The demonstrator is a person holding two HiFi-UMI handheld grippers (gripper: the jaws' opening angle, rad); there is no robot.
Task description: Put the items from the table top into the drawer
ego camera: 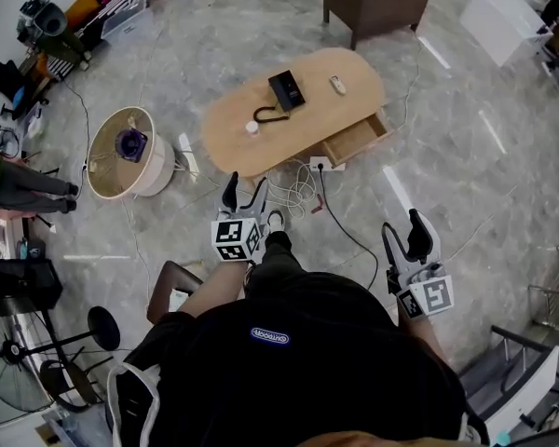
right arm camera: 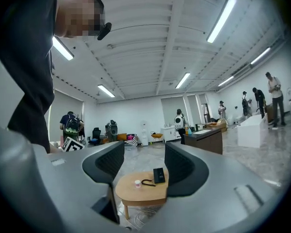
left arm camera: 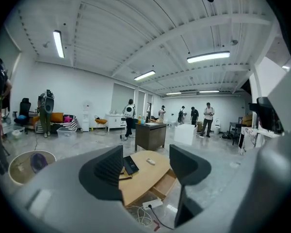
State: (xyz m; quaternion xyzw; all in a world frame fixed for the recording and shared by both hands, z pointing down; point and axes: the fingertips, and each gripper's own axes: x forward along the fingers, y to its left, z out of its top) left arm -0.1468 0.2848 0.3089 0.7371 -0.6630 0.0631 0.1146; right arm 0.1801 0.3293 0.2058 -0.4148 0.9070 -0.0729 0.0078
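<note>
Our left gripper has its jaws standing well apart, with nothing between the pads. Our right gripper is the same: wide open and holding nothing. In both gripper views only the distant table shows through the gap.

From the head view, we hold both grippers close to our body, the left at 11 o'clock and the right at 2 o'clock. Both are well apart from the table, which stands ahead at 12 o'clock.

On its top a black box lies near the middle. A black cord lies just beside the box at its 7 o'clock, and a small white cup sits at the cord's 7 o'clock. A white remote lies apart at the box's 3 o'clock.

The drawer stands pulled out at the table's 4 o'clock, its bare wooden bottom showing. A power strip with white cables lies on the floor at the table's 6 o'clock. A round tub stands at the table's 9 o'clock.
</note>
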